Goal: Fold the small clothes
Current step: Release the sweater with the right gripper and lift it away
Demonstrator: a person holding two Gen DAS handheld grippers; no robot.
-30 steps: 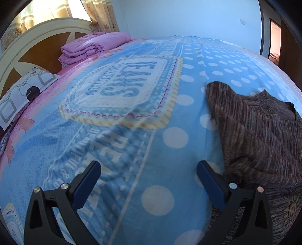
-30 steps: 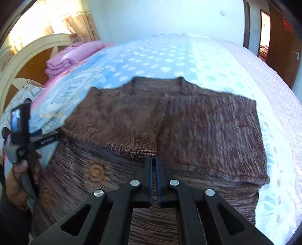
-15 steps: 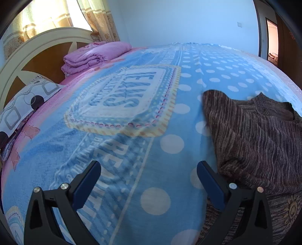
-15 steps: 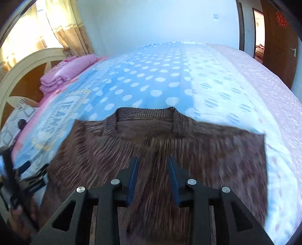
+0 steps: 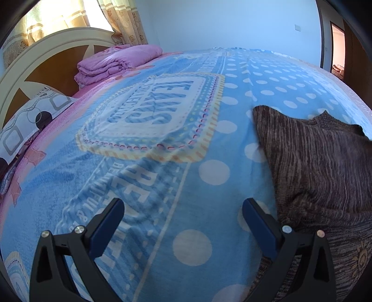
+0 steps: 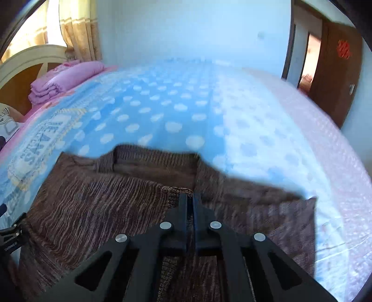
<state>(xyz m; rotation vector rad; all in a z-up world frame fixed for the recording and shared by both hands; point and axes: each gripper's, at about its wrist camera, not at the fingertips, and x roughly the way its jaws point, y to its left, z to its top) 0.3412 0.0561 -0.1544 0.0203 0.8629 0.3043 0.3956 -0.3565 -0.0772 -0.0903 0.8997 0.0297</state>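
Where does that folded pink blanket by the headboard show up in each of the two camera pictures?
Left wrist view: the folded pink blanket lies upper left, against the headboard, beyond the open left gripper.
Right wrist view: it lies at the far left edge, smaller, above the brown sweater.
Shared landmark: the blue bedspread's badge with large letters, seen at the left in the right wrist view.

Bright daylight glares through the curtains (image 5: 69, 18); right view motion-blurred; fisheye bends dark edges.
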